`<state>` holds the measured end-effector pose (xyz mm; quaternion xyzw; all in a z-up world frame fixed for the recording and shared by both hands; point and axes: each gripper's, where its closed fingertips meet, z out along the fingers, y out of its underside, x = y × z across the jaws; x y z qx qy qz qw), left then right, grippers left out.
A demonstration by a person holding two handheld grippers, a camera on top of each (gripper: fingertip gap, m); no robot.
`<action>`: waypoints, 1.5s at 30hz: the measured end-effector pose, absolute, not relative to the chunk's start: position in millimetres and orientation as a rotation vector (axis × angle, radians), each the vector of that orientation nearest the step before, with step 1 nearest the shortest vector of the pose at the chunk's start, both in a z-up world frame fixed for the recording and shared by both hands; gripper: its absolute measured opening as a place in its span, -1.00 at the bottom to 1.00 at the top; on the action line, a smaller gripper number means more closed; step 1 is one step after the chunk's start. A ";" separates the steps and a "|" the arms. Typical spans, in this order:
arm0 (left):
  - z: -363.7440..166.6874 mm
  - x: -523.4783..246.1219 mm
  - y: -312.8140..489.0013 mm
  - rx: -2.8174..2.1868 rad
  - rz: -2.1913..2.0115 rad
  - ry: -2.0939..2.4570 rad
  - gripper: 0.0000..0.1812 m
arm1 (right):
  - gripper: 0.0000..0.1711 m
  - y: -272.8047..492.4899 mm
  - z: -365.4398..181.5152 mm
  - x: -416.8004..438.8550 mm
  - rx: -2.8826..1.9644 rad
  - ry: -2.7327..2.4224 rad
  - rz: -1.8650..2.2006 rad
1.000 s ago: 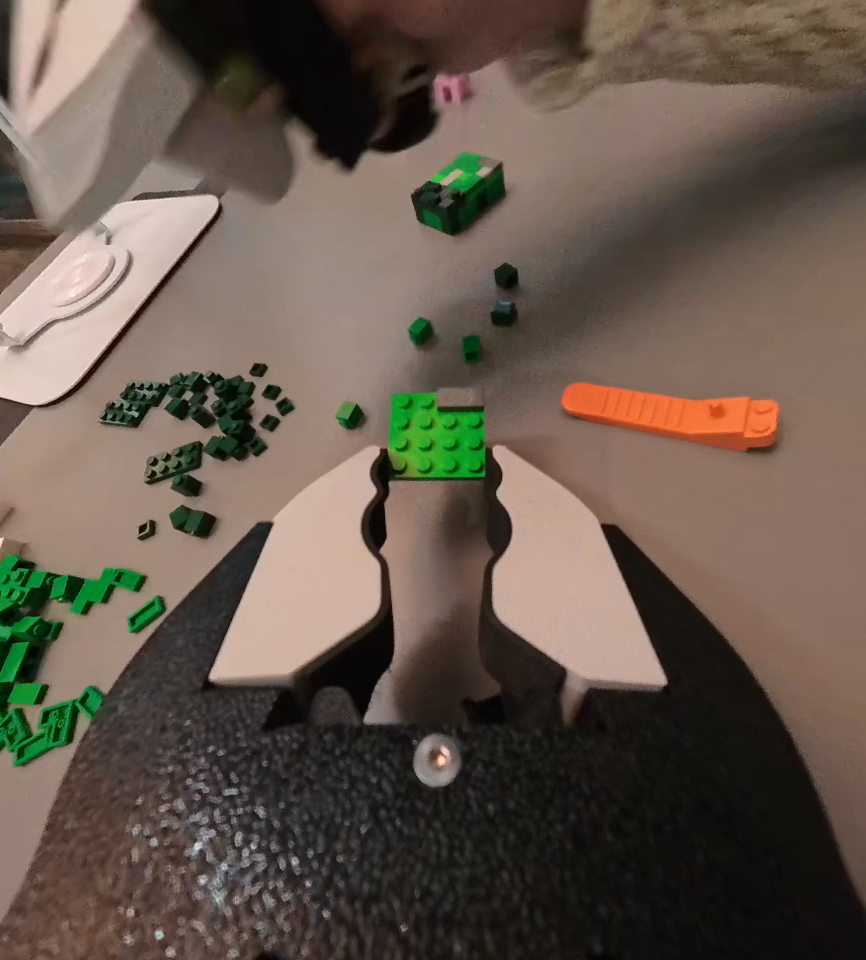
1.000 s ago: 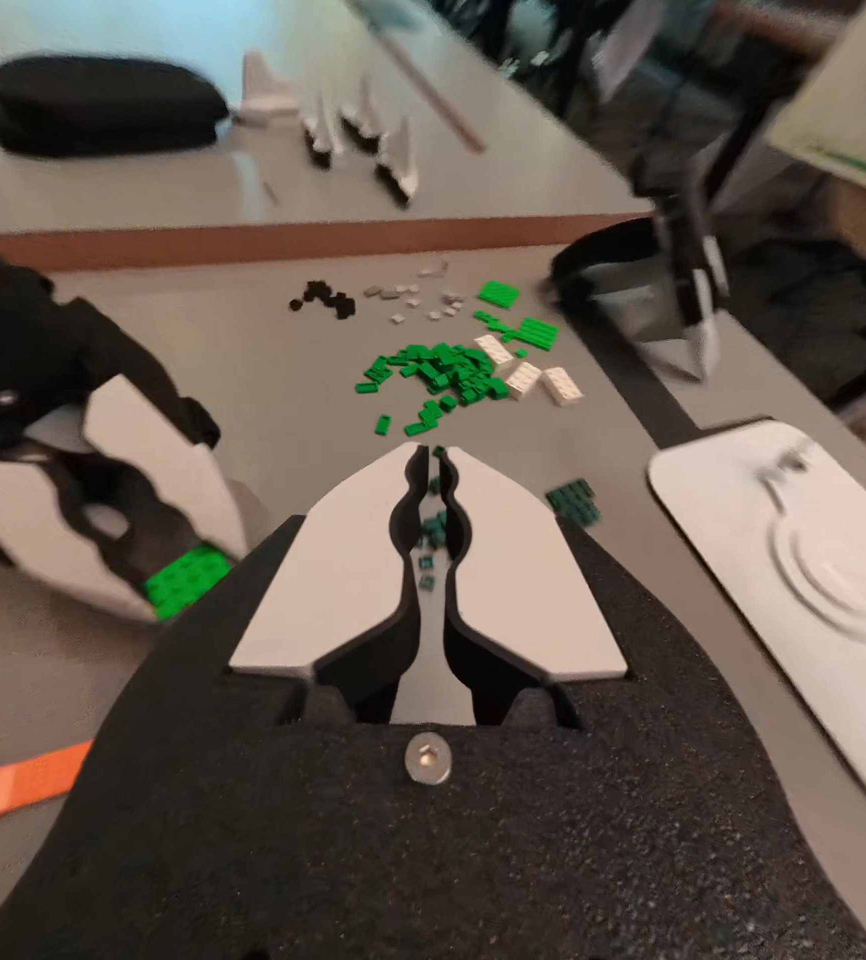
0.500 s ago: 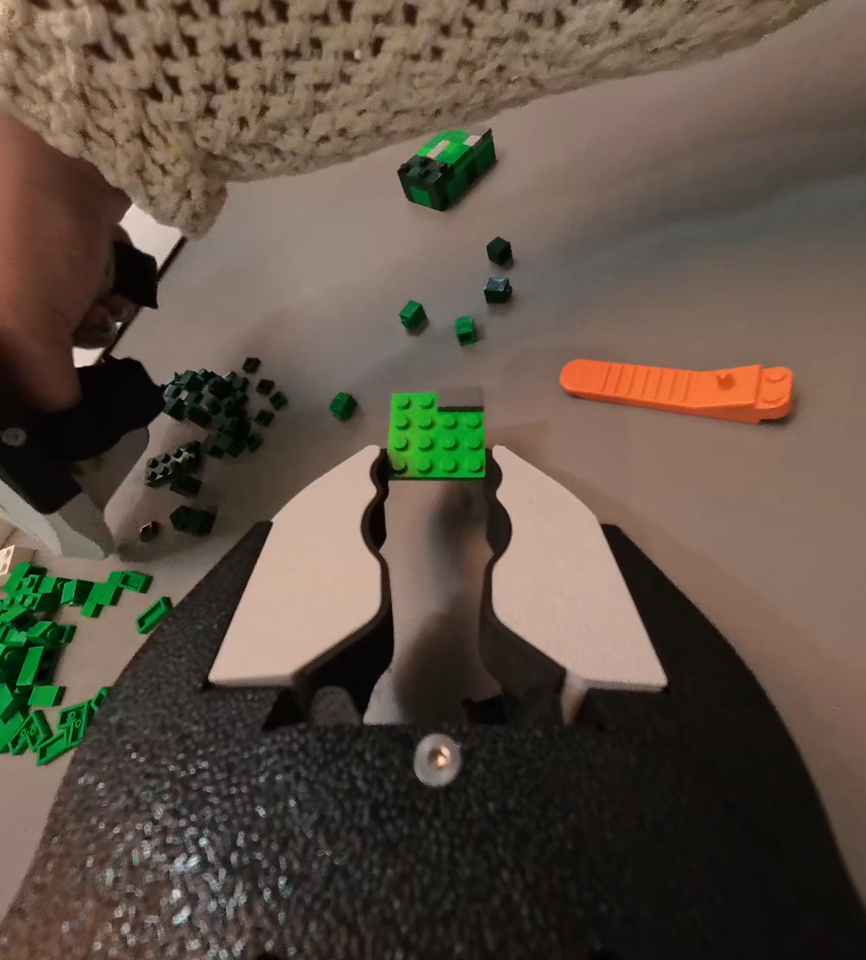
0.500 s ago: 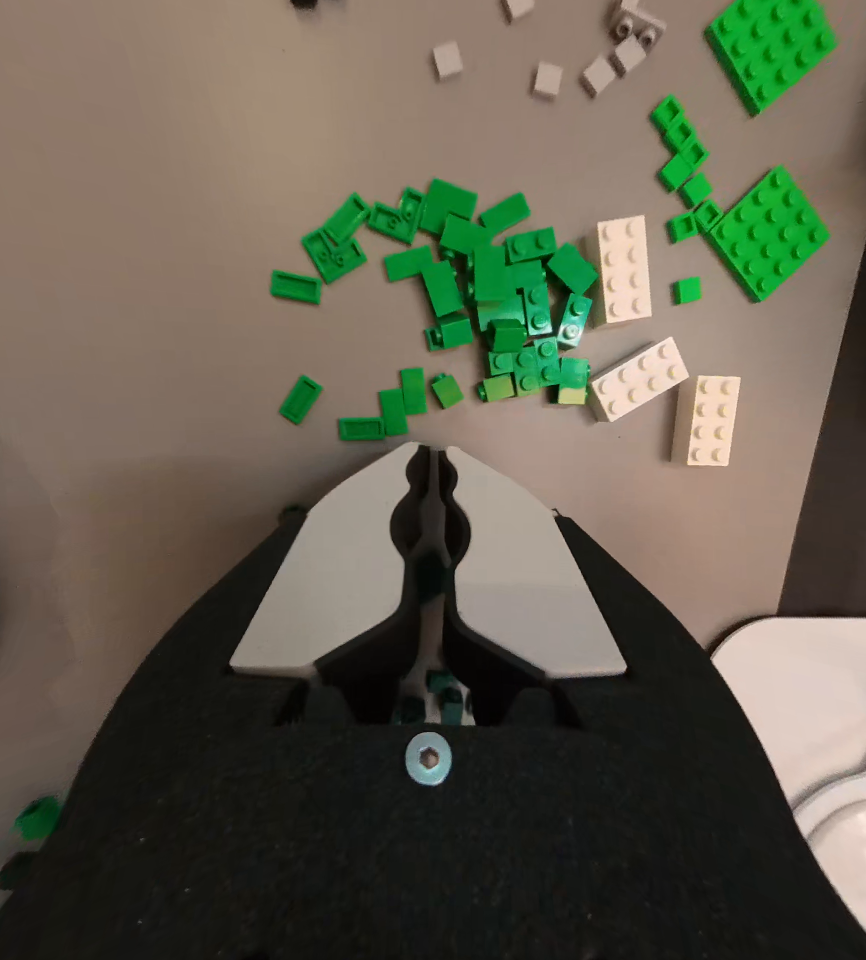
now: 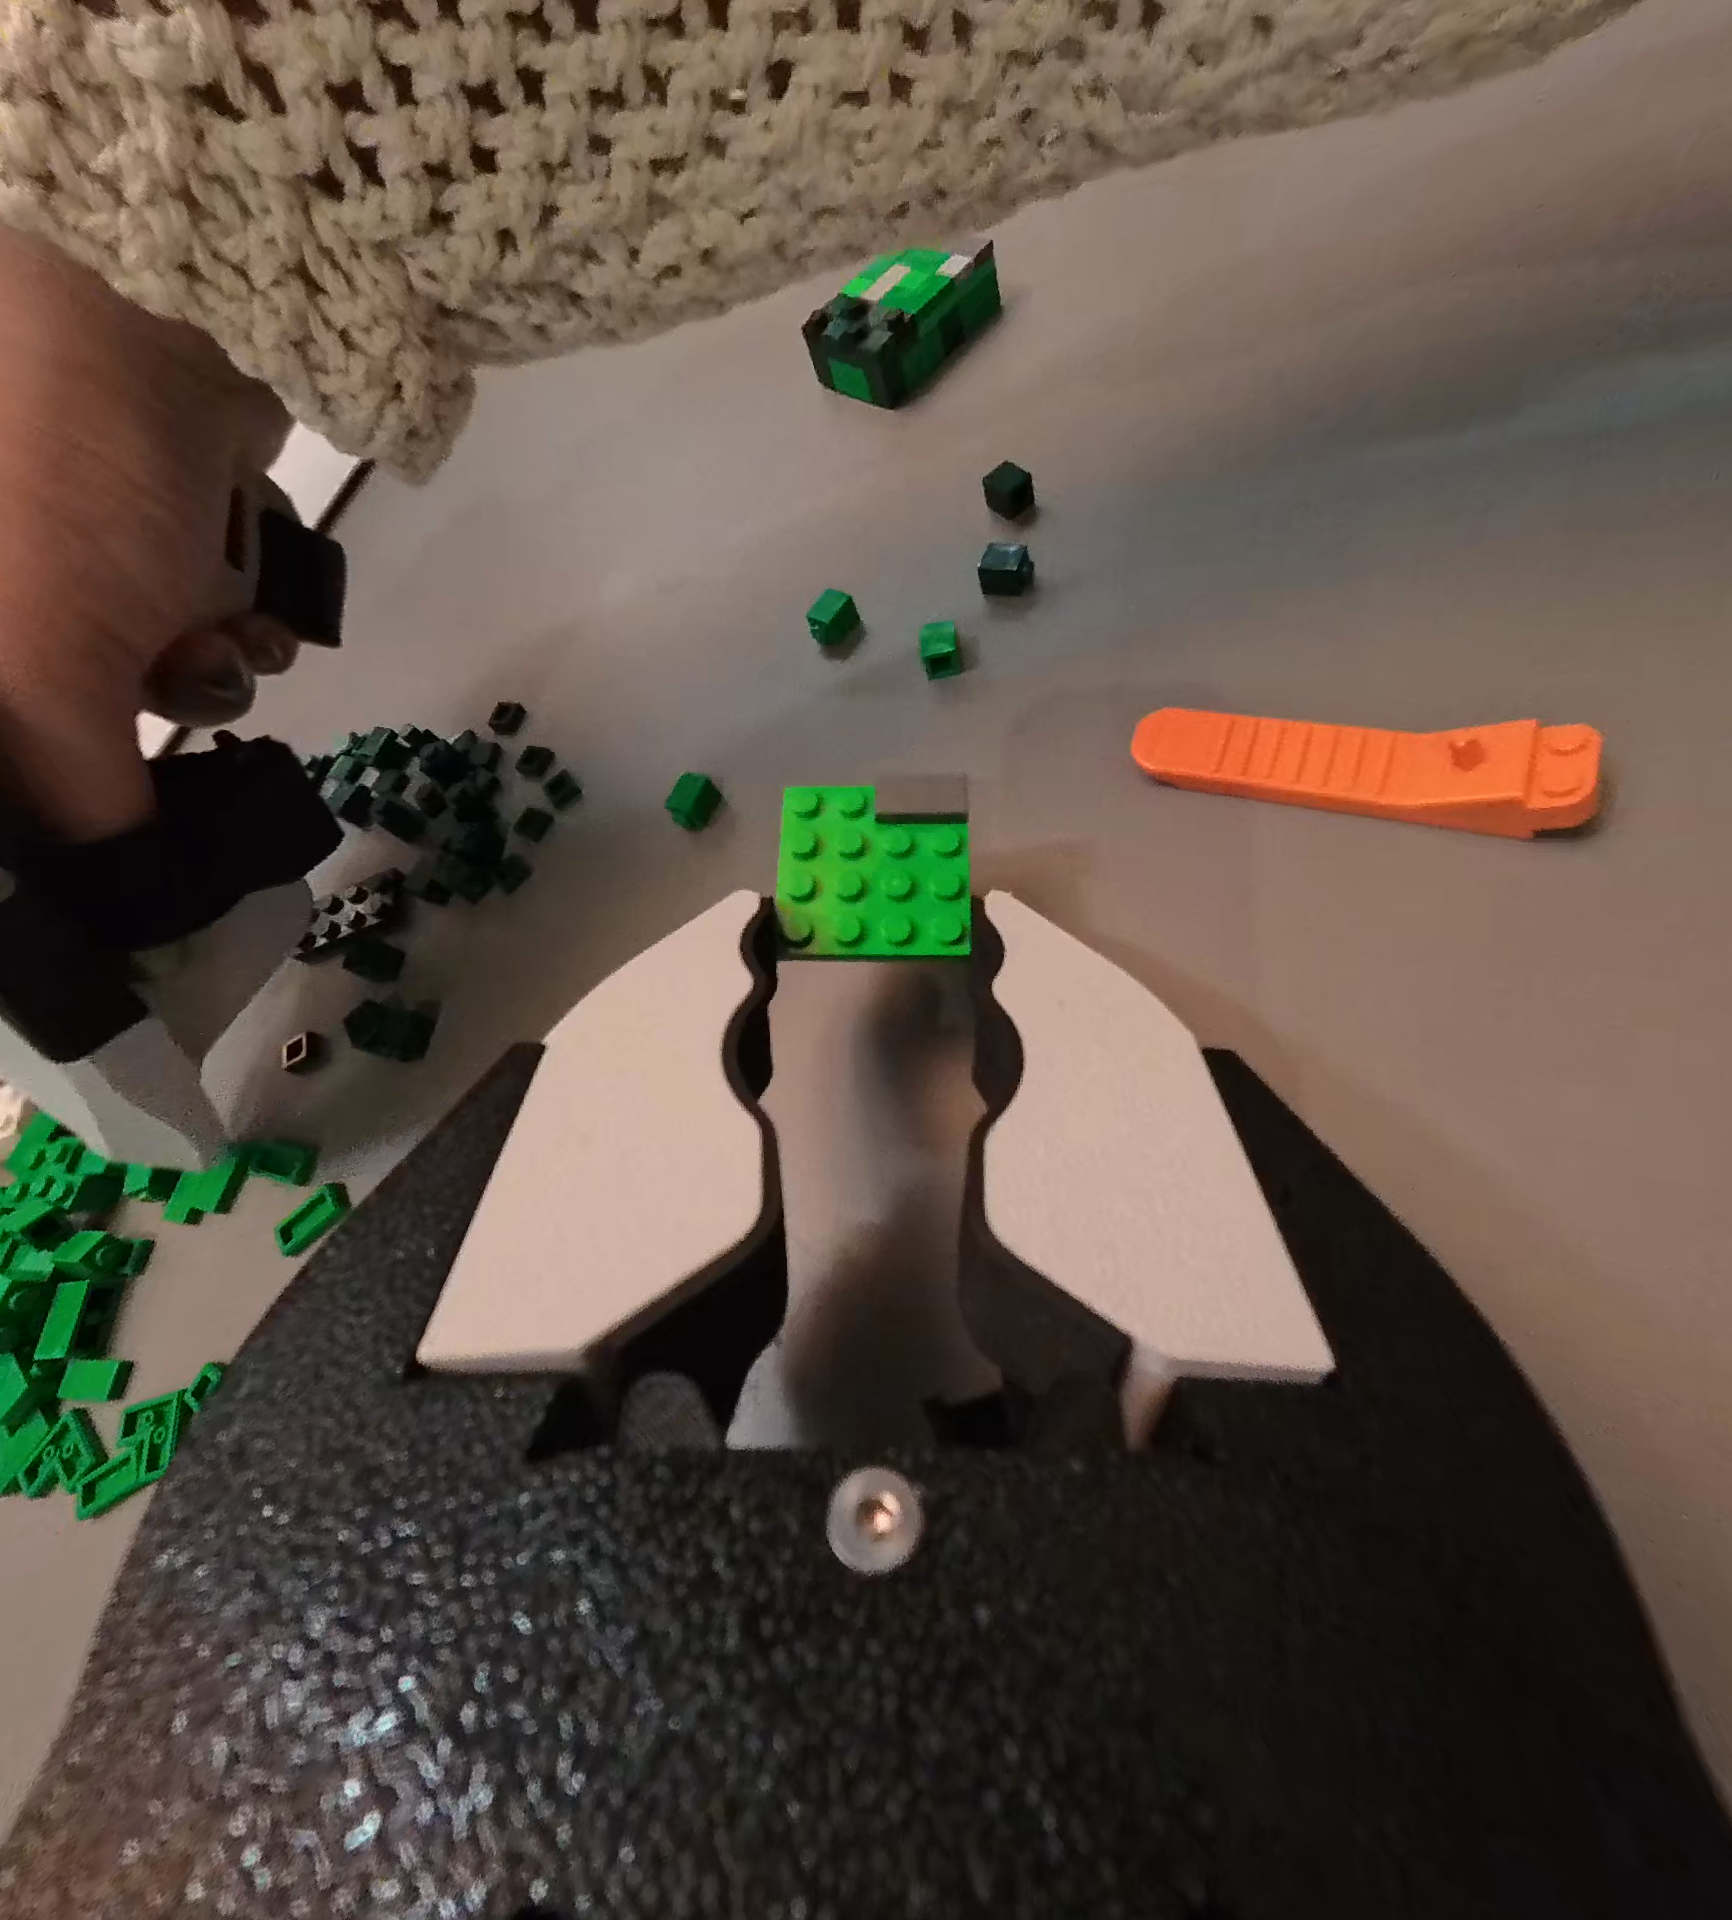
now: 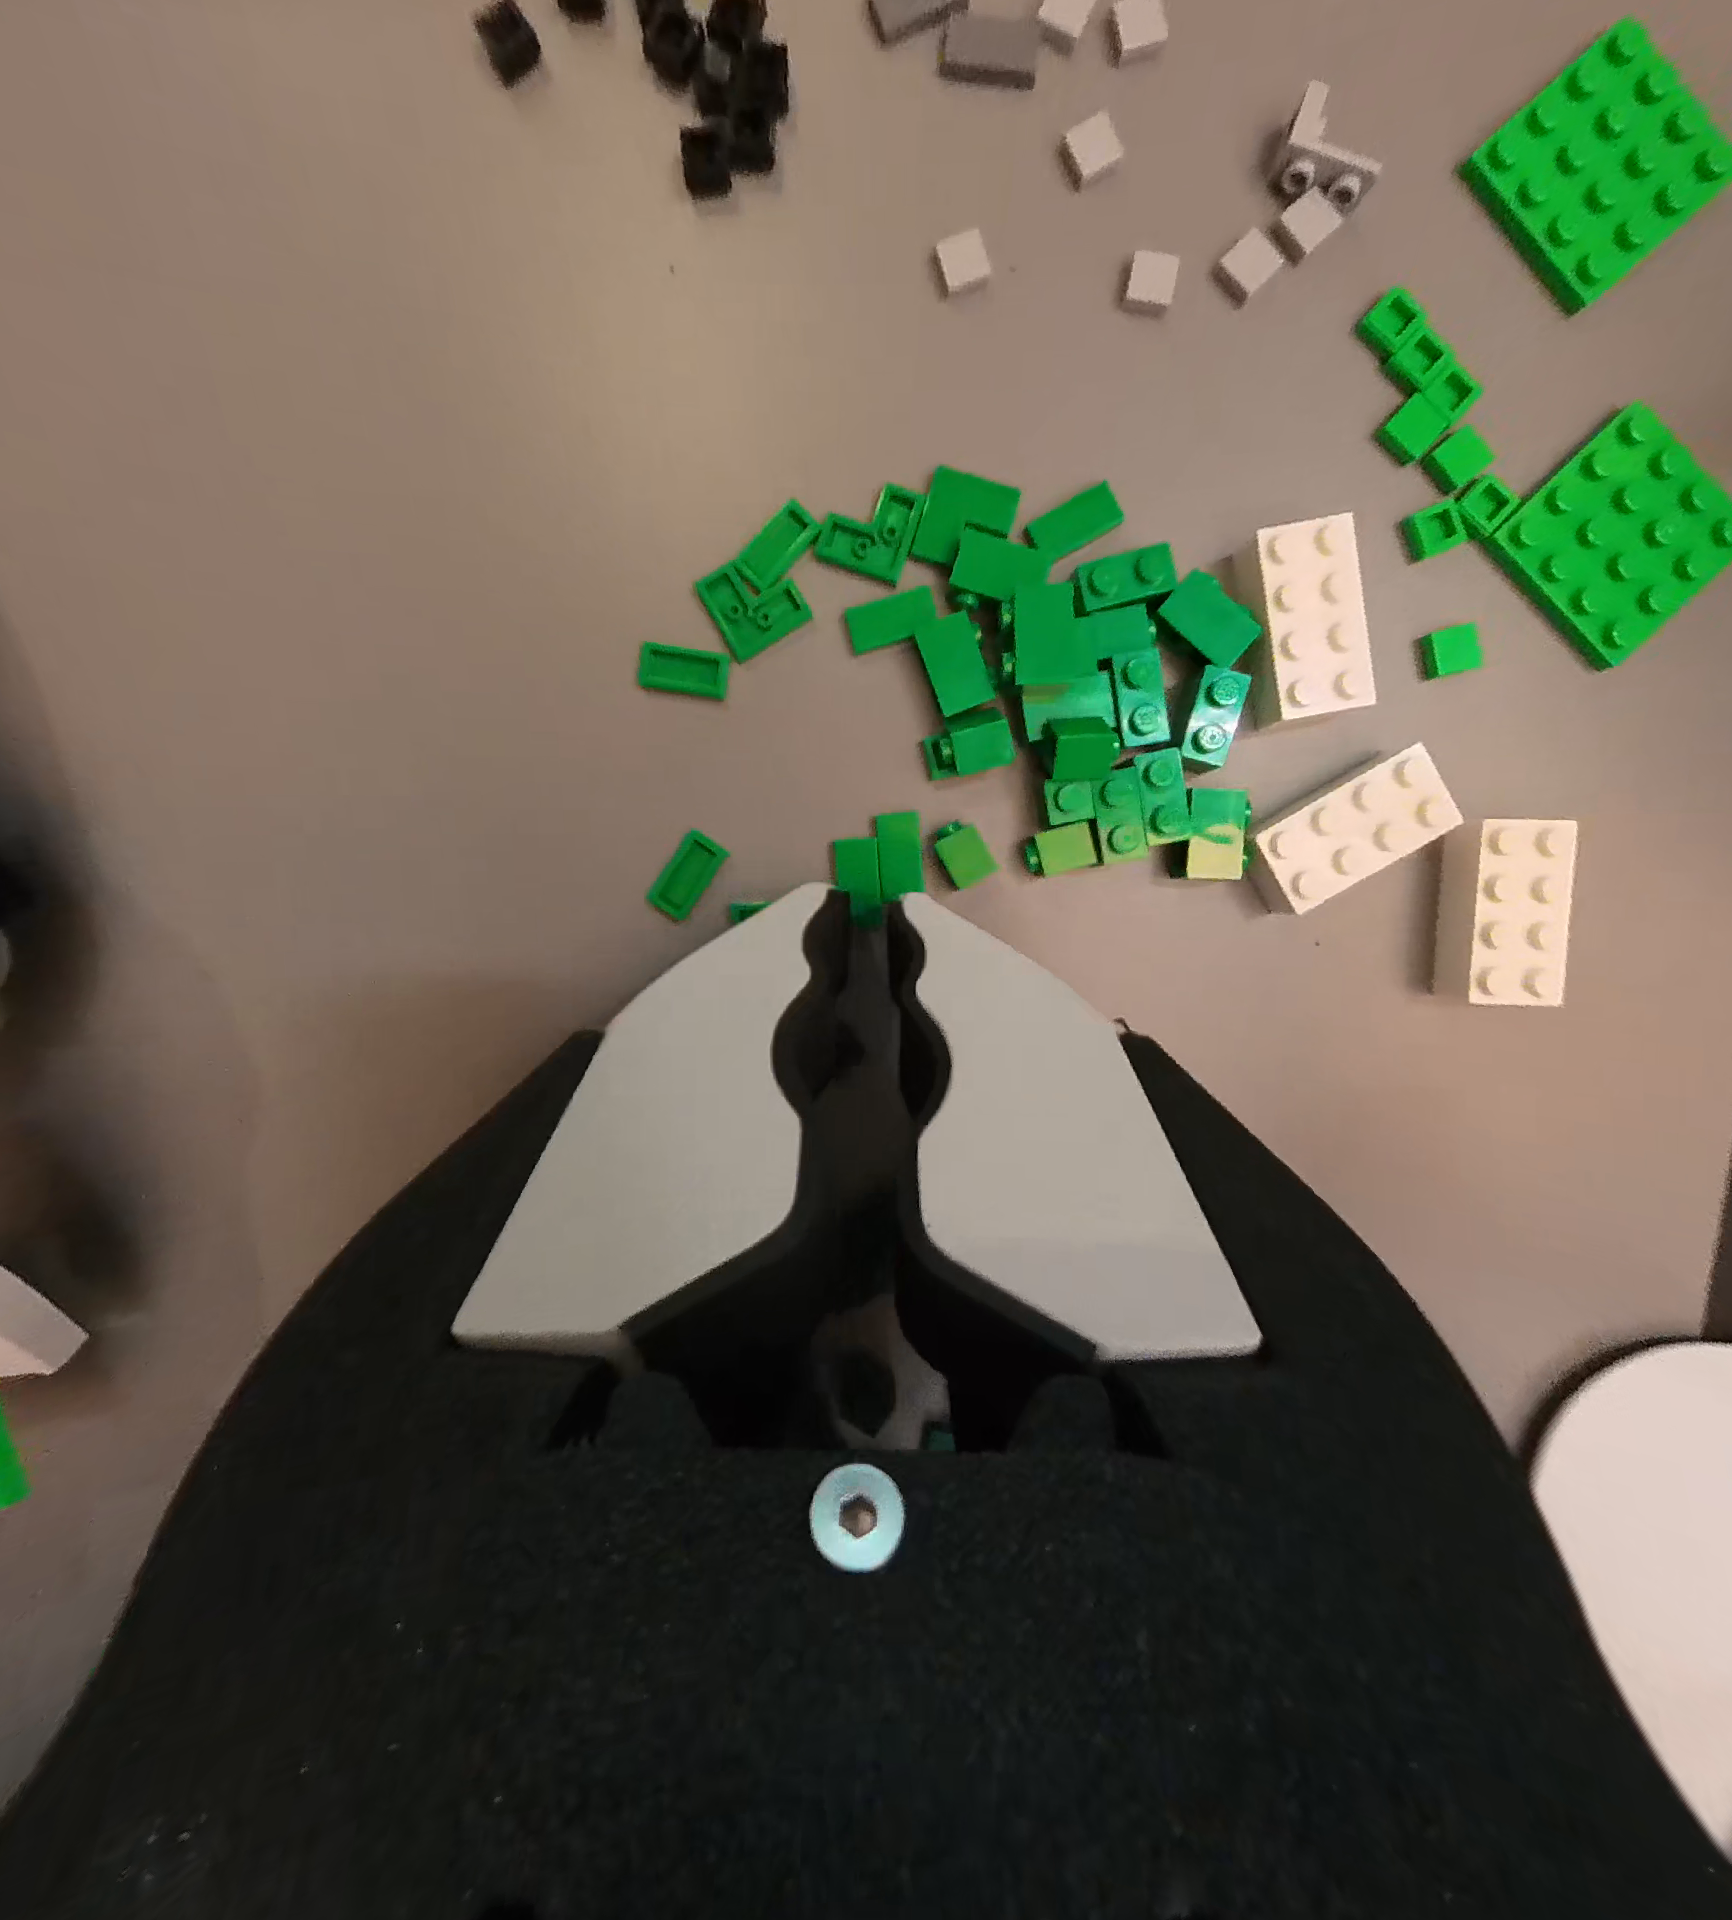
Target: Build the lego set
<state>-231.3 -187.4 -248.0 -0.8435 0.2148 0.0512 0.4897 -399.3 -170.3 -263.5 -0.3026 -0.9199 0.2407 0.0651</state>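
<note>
Indoor worktable setting: plain grey tabletop (image 6: 322, 520), sorted loose bricks (image 6: 1049, 665).

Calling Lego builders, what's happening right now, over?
Left hand-held gripper clamps bright green studded plate. Right hand-held gripper shut at the green brick pile's edge, apparently on a small green piece. Nothing blocking.

my left hand-held gripper (image 5: 877, 914) has a rough, speckled black body, smooth matt grey fingers (image 5: 633, 1122) and a shiny metal screw (image 5: 872, 1509). the green plate (image 5: 877, 883) and orange tool (image 5: 1361, 771) are smooth plastic. my sleeve (image 5: 633, 156) is chunky cream knit. the desk (image 5: 1413, 1039) is matt grey.
</note>
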 end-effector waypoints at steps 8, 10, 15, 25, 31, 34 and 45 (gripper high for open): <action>-249.6 -232.0 -187.3 -2.058 0.132 0.530 -0.61 | -0.88 -172.4 -267.5 -399.1 -0.924 -2.812 0.725; -249.4 -232.0 -187.4 -2.056 0.130 0.528 -0.62 | -0.93 -174.0 -268.0 -398.1 -0.933 -2.816 0.731; -248.6 -232.8 -187.4 -2.053 0.129 0.522 -0.62 | -1.00 -172.5 -259.2 -395.4 -0.918 -2.753 0.779; -253.1 -230.6 -187.6 -2.072 0.145 0.557 -0.62 | -1.00 -165.5 -262.7 -401.3 -1.007 -2.651 0.771; -252.4 -230.7 -187.6 -2.070 0.139 0.552 -0.61 | -1.00 -169.1 -269.3 -393.6 -1.008 -2.736 0.707; -253.4 -230.4 -187.7 -2.074 0.143 0.559 -0.61 | -1.00 -180.4 -269.1 -382.1 -1.003 -2.806 0.761; -255.3 -229.7 -187.8 -2.083 0.148 0.571 -0.61 | -0.75 -174.2 -265.2 -391.8 -1.042 -2.764 0.720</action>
